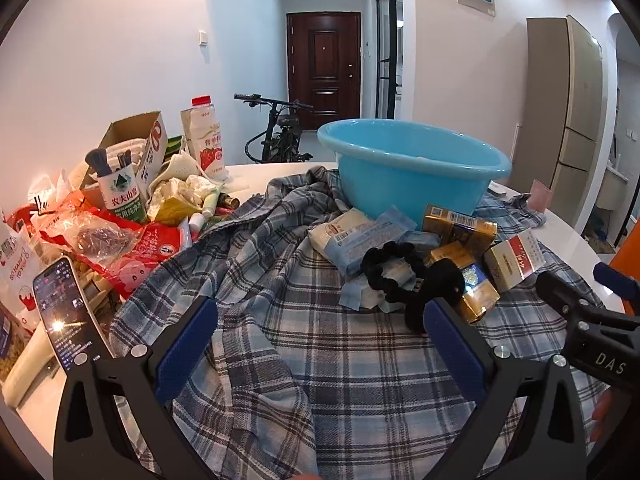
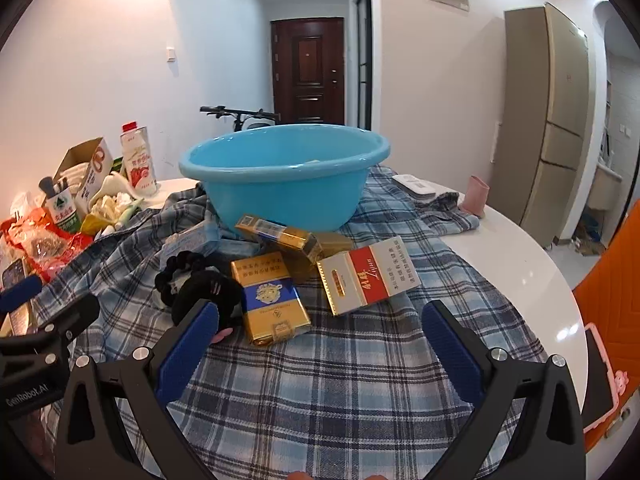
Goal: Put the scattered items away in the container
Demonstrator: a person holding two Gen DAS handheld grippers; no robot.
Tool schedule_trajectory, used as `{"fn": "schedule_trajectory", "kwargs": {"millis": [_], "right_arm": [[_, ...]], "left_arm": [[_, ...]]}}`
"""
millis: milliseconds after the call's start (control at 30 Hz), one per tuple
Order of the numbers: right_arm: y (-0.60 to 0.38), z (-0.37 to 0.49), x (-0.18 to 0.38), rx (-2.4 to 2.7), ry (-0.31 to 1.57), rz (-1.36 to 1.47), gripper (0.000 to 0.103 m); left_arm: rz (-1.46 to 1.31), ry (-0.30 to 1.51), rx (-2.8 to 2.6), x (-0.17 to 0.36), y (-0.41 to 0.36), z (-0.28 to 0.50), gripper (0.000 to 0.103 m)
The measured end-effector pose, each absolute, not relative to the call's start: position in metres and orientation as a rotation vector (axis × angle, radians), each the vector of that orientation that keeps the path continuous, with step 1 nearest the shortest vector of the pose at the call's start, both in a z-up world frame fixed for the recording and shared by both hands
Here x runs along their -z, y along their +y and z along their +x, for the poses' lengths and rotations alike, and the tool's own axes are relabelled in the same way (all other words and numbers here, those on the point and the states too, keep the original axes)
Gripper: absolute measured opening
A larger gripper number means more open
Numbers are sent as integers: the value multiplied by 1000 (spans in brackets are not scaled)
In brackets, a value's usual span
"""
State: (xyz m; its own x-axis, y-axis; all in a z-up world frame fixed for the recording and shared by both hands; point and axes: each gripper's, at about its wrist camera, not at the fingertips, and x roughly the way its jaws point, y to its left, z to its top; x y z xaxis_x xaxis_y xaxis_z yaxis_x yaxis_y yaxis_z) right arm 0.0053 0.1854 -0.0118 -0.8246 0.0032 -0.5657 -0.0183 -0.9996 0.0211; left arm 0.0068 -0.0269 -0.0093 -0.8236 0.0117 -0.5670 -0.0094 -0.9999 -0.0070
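A blue plastic basin [image 1: 412,168] [image 2: 288,176] stands on a plaid cloth [image 1: 304,360] [image 2: 328,380] at the back. In front of it lie a gold-and-blue box [image 2: 270,298] [image 1: 472,284], a red-and-white box [image 2: 368,274] [image 1: 516,260], a gold box [image 2: 280,236] [image 1: 460,224], a black scrunchie and black soft item [image 2: 200,280] [image 1: 400,268], and pale blue tissue packs [image 1: 360,236] [image 2: 192,240]. My left gripper [image 1: 320,332] is open and empty, short of the pile. My right gripper [image 2: 320,336] is open and empty, just before the boxes.
A heap of snack bags, a carton, a milk bottle [image 1: 206,140] and a phone [image 1: 68,316] fills the table's left side. A pink cup [image 2: 476,196] and a white remote [image 2: 414,186] lie back right. A pink-cased phone [image 2: 600,380] sits at the right edge.
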Motion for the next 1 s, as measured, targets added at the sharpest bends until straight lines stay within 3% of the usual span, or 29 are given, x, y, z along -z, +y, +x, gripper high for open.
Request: {"fn": "schedule_trajectory", "kwargs": {"millis": [333, 1000], "right_arm": [[161, 0, 22, -2990, -46, -972, 103], [162, 5, 19, -3017, -31, -982, 103]], "left_arm": [[-940, -20, -2965, 13, -24, 7, 102], [-958, 21, -3025, 19, -25, 4, 102]]}}
